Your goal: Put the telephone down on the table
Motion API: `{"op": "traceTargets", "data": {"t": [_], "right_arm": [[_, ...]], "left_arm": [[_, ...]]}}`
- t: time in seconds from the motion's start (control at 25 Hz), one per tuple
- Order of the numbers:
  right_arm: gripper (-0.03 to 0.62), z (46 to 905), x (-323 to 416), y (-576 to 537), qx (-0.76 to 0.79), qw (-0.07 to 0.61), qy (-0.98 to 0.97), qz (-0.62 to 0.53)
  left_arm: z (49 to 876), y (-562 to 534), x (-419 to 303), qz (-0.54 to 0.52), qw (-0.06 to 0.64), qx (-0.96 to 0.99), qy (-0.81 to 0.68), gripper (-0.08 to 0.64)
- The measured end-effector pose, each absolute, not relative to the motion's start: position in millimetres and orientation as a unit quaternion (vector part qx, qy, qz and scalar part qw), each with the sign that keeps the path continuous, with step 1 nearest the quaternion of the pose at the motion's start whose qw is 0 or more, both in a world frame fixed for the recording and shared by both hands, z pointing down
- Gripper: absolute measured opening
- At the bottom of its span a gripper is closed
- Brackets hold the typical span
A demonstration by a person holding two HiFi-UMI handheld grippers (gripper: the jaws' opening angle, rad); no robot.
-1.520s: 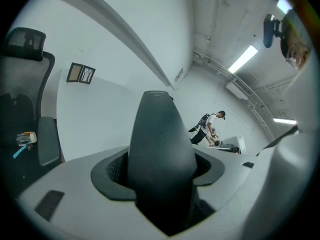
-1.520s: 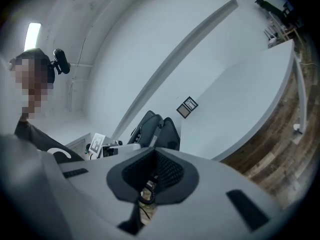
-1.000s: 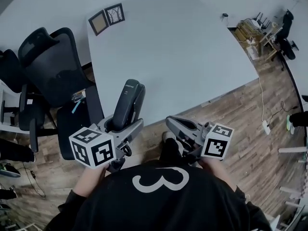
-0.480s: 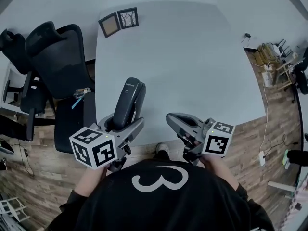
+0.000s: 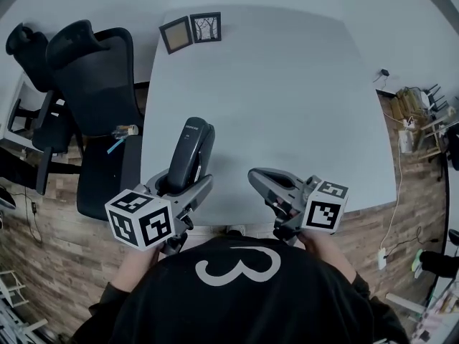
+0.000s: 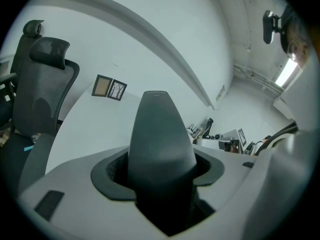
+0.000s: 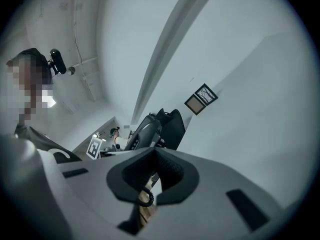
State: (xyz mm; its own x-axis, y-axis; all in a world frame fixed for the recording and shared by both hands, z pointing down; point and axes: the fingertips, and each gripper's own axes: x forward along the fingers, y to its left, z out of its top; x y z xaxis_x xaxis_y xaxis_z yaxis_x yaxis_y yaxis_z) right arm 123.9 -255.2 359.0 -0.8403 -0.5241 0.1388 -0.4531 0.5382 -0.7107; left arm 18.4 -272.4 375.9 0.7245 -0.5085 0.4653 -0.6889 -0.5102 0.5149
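Dark grey telephone handset (image 5: 192, 147) gripped in the fingers of the left gripper (image 5: 183, 183), raised above the near edge of the pale counter (image 5: 287, 84), right gripper (image 5: 258, 179) alongside to the right, fingers together and empty, two framed pictures (image 5: 191, 31) at the far left corner

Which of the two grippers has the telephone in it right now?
The left gripper: its jaws are clamped on the base of the dark telephone, which sticks out ahead of it. The right gripper has nothing between its jaws.

Head view: overhead, steeply down on table (image 5: 287, 106).
Left gripper view: near edge, low, faces far.
Right gripper view: low, faces far-left.
Shared: table, frames (image 5: 191, 31).
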Motion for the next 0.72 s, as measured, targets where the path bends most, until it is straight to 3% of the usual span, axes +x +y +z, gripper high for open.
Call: {"op": "traceTargets", "data": {"t": [0.72], "right_arm": [[0.005, 397, 131, -279, -0.25, 0.014, 0.869, -0.427]], "left_arm": [[437, -297, 15, 0.171, 0.338, 0.821, -0.426, 0.296]]}}
